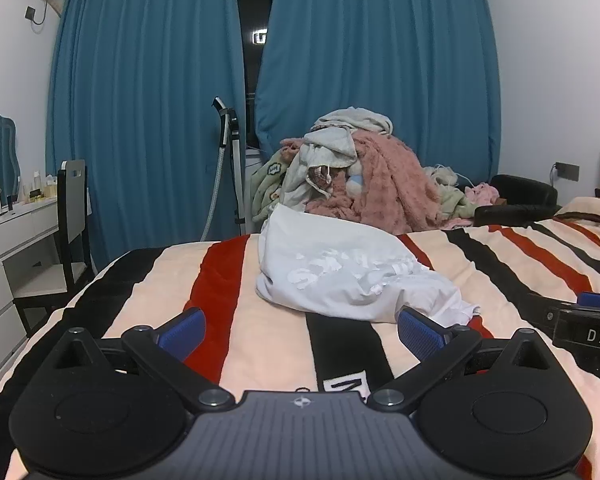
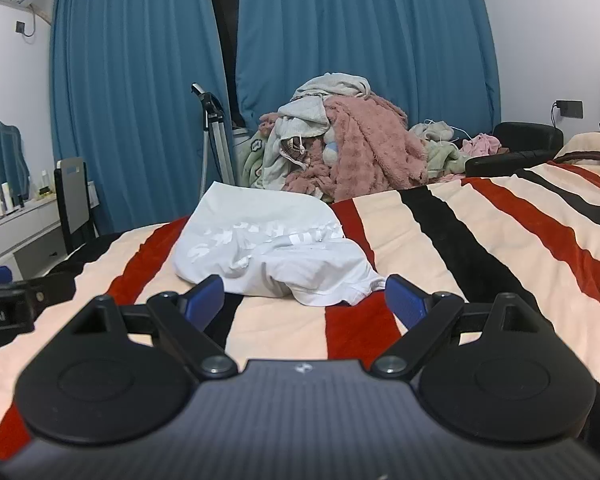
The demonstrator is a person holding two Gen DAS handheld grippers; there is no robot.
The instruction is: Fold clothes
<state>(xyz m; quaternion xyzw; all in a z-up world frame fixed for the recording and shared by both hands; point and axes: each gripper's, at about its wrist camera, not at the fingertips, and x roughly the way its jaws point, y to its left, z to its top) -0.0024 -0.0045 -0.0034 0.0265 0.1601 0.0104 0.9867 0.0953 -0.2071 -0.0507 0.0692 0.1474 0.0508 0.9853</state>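
A crumpled white T-shirt (image 1: 348, 276) with white lettering lies on the striped bedspread (image 1: 260, 344), just ahead of both grippers. It also shows in the right wrist view (image 2: 272, 252). My left gripper (image 1: 302, 330) is open and empty, low over the bed, with its right blue pad near the shirt's near hem. My right gripper (image 2: 304, 300) is open and empty, with the shirt's near edge between its fingers. The right gripper shows at the right edge of the left wrist view (image 1: 588, 320).
A heap of clothes and a pink blanket (image 1: 364, 176) is piled beyond the bed's far edge. A white dresser (image 1: 8, 240) and a black chair (image 1: 68, 232) stand at the left. Blue curtains (image 1: 360, 60) hang behind. A black seat (image 1: 520, 196) is at the far right.
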